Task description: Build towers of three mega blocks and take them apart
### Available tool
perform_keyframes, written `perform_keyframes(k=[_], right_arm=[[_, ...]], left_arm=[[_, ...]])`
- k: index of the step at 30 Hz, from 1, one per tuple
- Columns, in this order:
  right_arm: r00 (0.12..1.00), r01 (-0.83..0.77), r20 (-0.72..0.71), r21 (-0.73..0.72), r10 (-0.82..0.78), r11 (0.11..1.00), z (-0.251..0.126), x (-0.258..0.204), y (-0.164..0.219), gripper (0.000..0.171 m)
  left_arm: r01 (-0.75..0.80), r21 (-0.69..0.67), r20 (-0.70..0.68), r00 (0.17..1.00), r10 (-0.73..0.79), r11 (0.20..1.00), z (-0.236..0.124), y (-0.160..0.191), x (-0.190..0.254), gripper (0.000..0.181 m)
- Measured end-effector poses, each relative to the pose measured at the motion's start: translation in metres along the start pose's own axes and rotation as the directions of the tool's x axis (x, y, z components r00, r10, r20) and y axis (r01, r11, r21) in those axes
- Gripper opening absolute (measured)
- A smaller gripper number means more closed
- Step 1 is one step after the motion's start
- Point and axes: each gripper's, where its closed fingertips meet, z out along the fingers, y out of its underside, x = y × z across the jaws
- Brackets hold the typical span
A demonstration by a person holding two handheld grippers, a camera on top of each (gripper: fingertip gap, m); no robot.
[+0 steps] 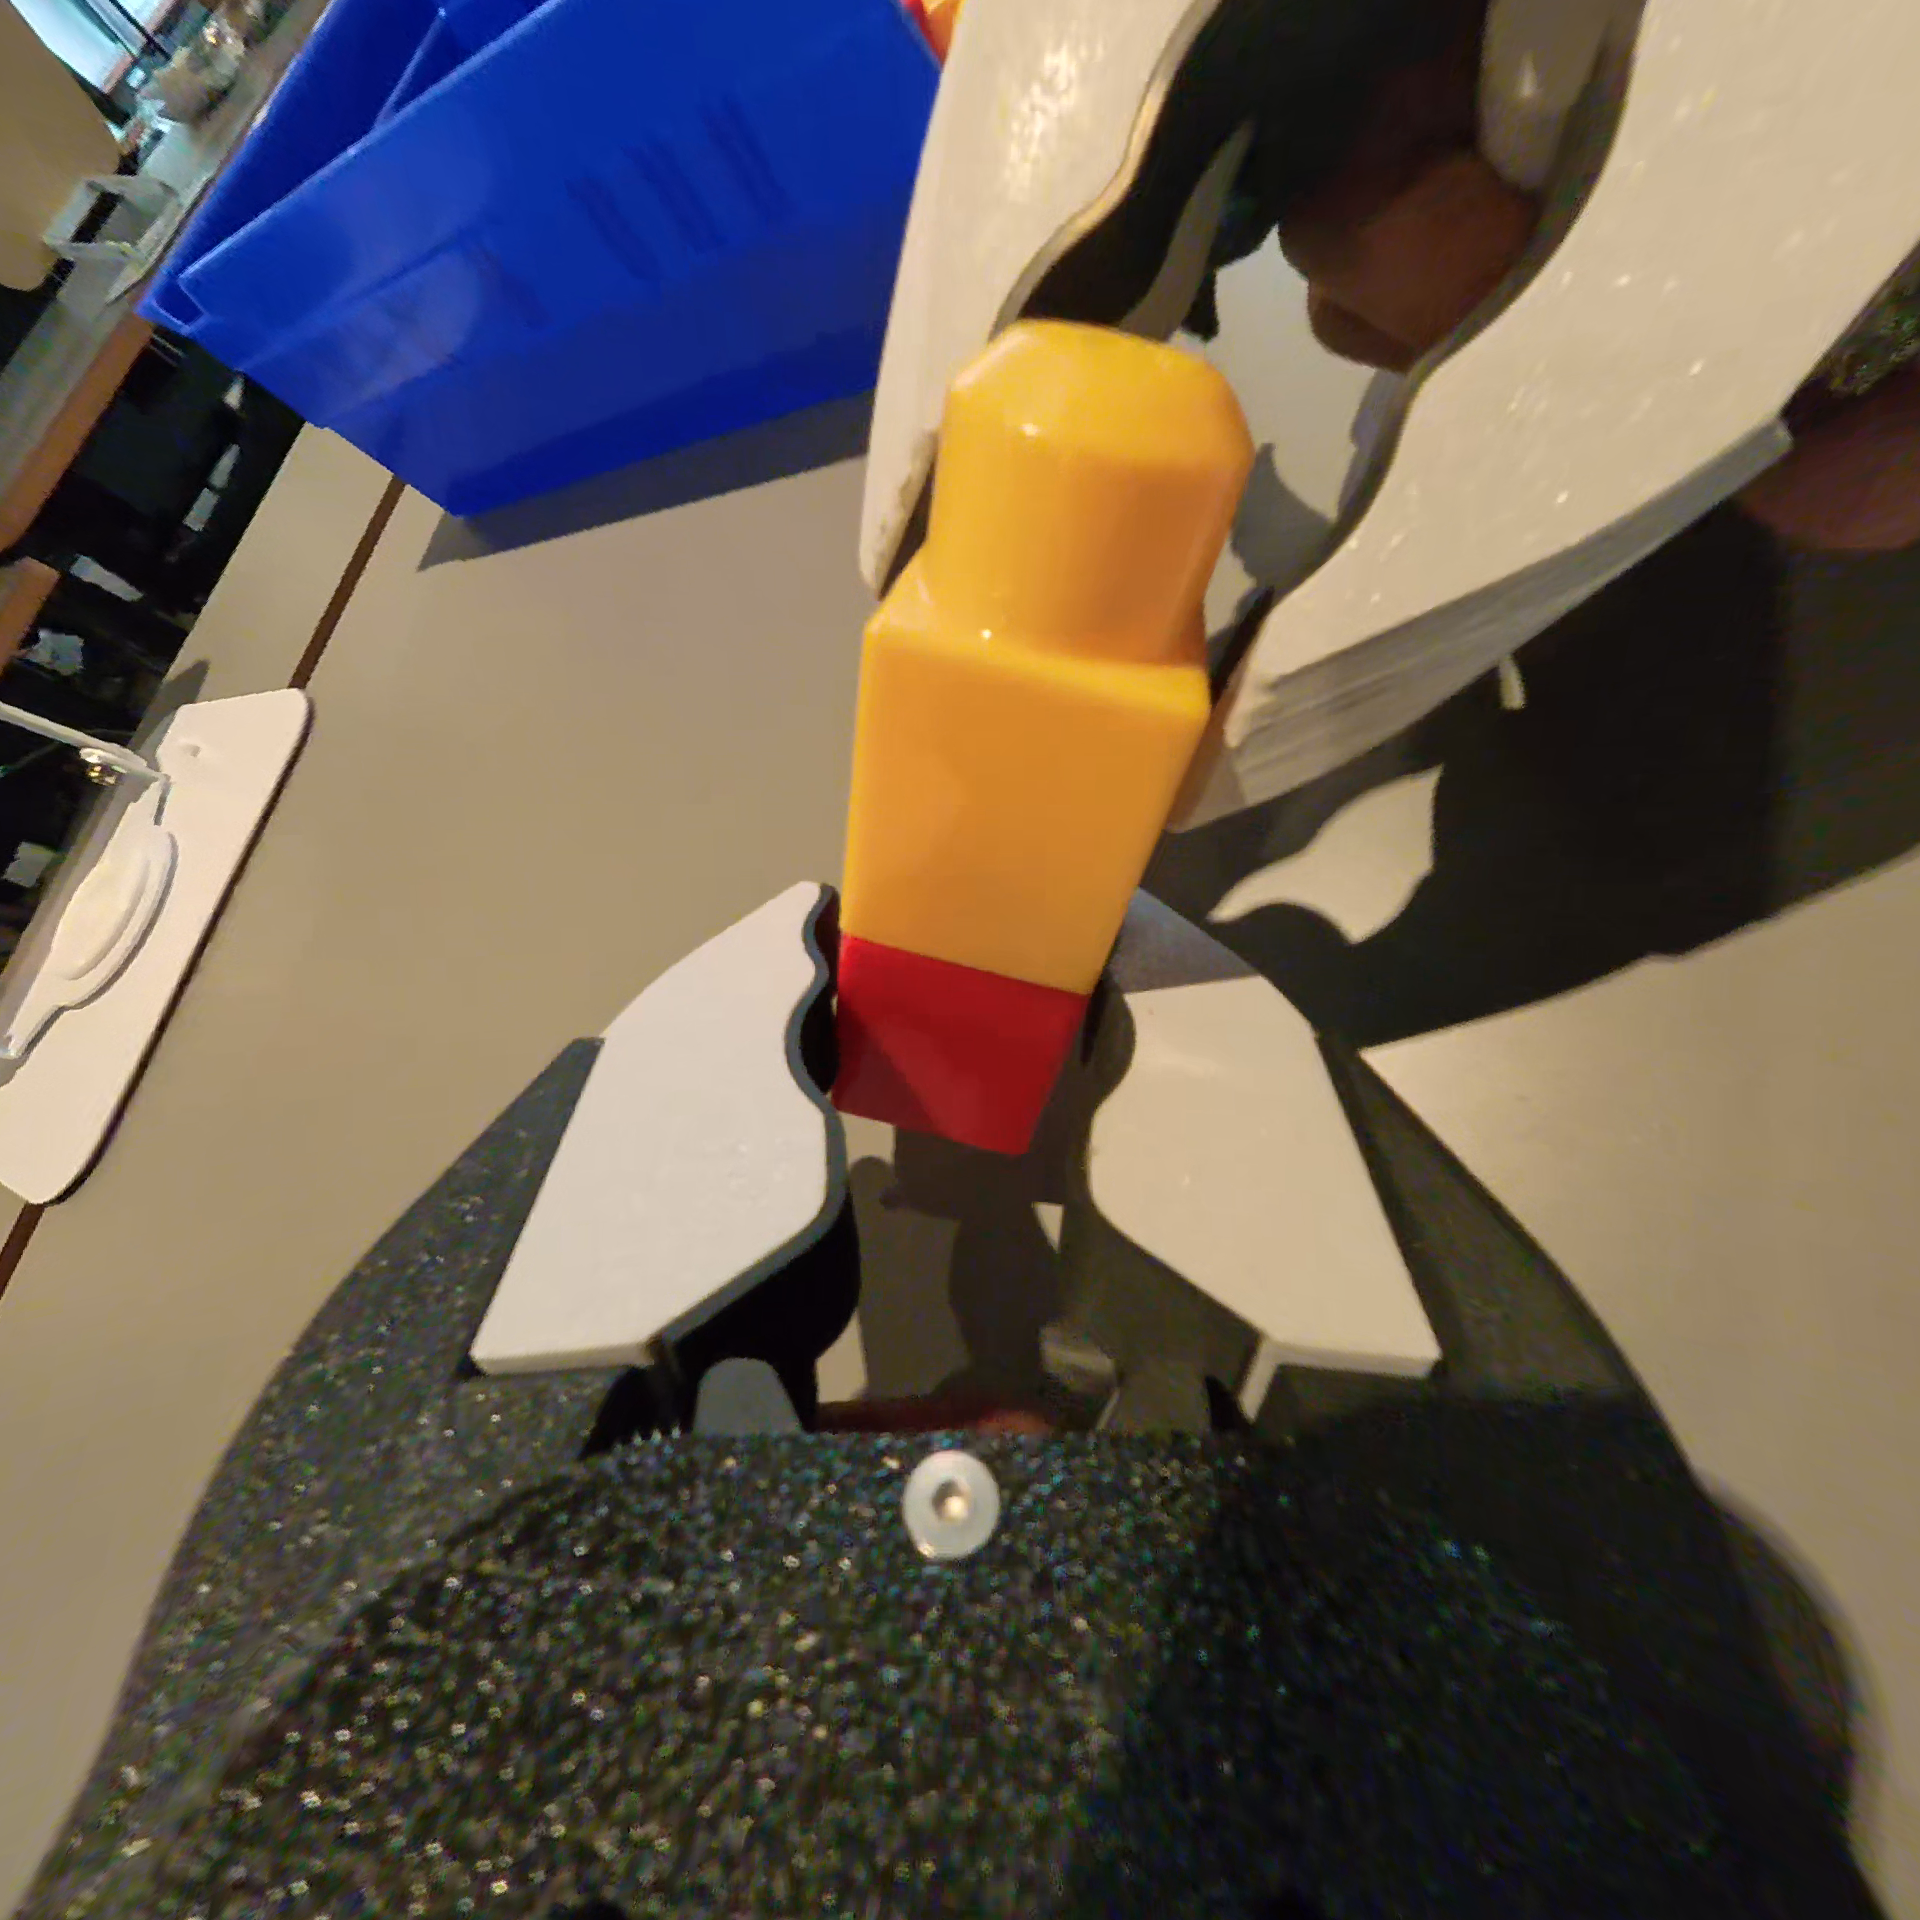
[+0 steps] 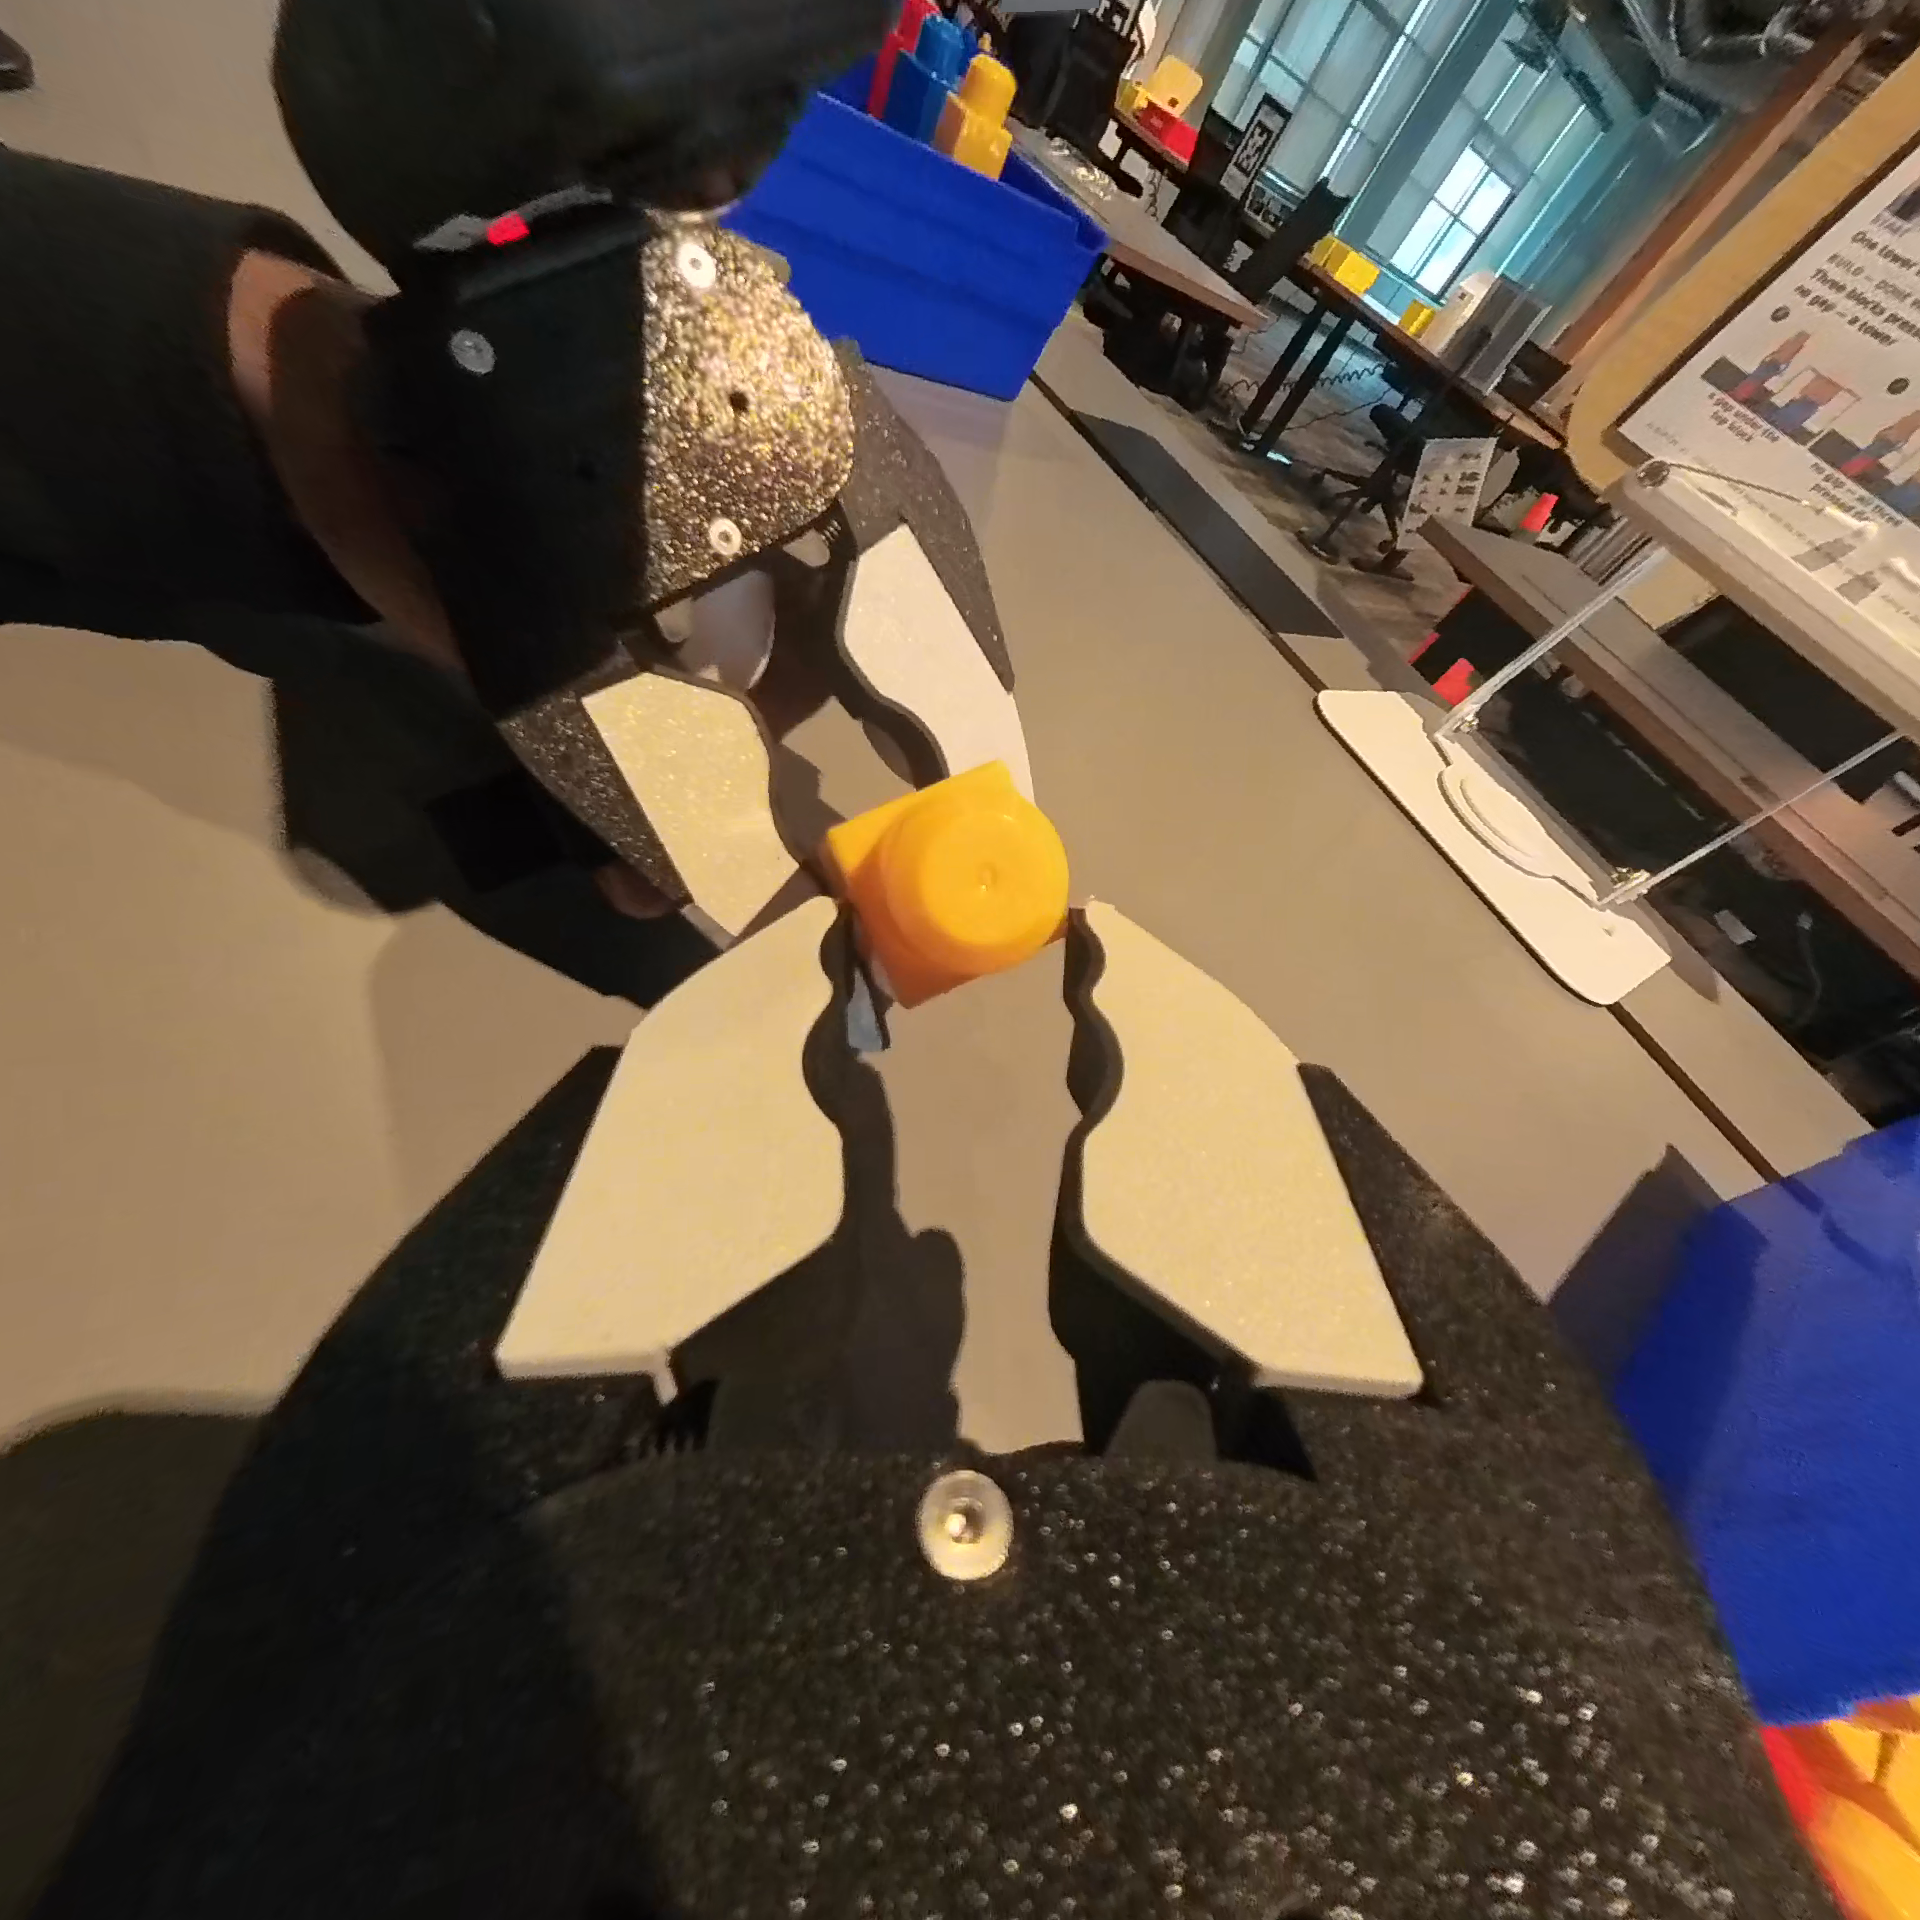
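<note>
The left tool [image 1: 961,1023] is clamped on a red block [image 1: 940,1049], its pale fingers [image 1: 686,1143] pressing both sides of it. A yellow block [image 1: 1029,748] is stacked on the red one, and the pair is held in the air above the grey surface [image 1: 540,831]. The right tool [image 2: 956,935] comes in from the other end and is closed on the round stud of the yellow block [image 2: 961,894], one fingertip on each side. In the right wrist view the left tool [image 2: 883,821] shows behind the block, with a dark sleeve [image 2: 156,416] beyond it.

Toward the far edge of the surface stands a blue bin [image 1: 582,260]; the right wrist view shows this blue bin [image 2: 914,249] holding more blocks [image 2: 966,104] in red, blue and yellow. At the side edge rests a white stand base [image 1: 135,914] with a clear holder. A second blue bin [image 2: 1787,1434] sits close by the right tool.
</note>
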Motion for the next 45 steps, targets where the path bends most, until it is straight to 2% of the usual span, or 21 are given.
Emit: perform_keyframes(k=[5,11,20,28,33,35,38,41,43,45], right_arm=[[0.997,-0.075,0.02,0.046,0.074,0.996,-0.001,0.002,-0.005,0.046],[0.998,-0.047,0.05,0.052,0.045,0.998,-0.001,-0.005,-0.006,0.051],[0.991,-0.06,0.117,0.024,0.057,0.998,-0.002,-0.012,-0.004,0.044],[0.904,-0.333,0.29,0.021,0.313,0.943,-0.012,-0.013,-0.009,0.041],[0.774,-0.536,0.405,0.009,0.487,0.844,-0.017,-0.009,-0.014,0.04],[0.75,-0.574,0.417,0.026,0.513,0.818,-0.019,-0.005,-0.017,0.04],[0.81,-0.519,0.374,0.099,0.451,0.849,-0.022,0.0,-0.024,0.039],[0.903,-0.407,0.258,0.262,0.343,0.875,-0.034,0.016,-0.042,0.039],[0.952,-0.305,0.096,0.38,0.291,0.873,-0.05,0.038,-0.051,0.039],[0.959,-0.188,-0.104,0.462,0.263,0.867,-0.073,0.068,-0.054,0.039]], left_arm=[[-0.013,0.012,0.058,0.998,0.013,1.0,0.0,-0.005,-0.006,0.043],[-0.02,0.023,-0.003,1.0,0.02,1.0,-0.002,-0.005,0.002,0.042],[-0.07,0.024,-0.074,0.995,0.072,0.997,-0.002,-0.006,0.016,0.042],[-0.119,0.093,-0.086,0.988,0.127,0.988,-0.009,-0.013,0.019,0.041],[-0.119,0.131,-0.08,0.988,0.13,0.984,-0.013,-0.018,0.018,0.041],[-0.106,0.147,-0.072,0.99,0.117,0.983,-0.015,-0.022,0.016,0.041],[-0.088,0.17,-0.058,0.993,0.099,0.982,-0.017,-0.026,0.012,0.04],[-0.084,0.135,-0.022,0.996,0.087,0.987,-0.017,-0.02,0.004,0.04],[-0.069,0.124,0.0,0.998,0.07,0.99,-0.017,-0.017,-0.001,0.04],[-0.06,0.114,0.017,0.998,0.058,0.992,-0.017,-0.016,-0.005,0.04]])
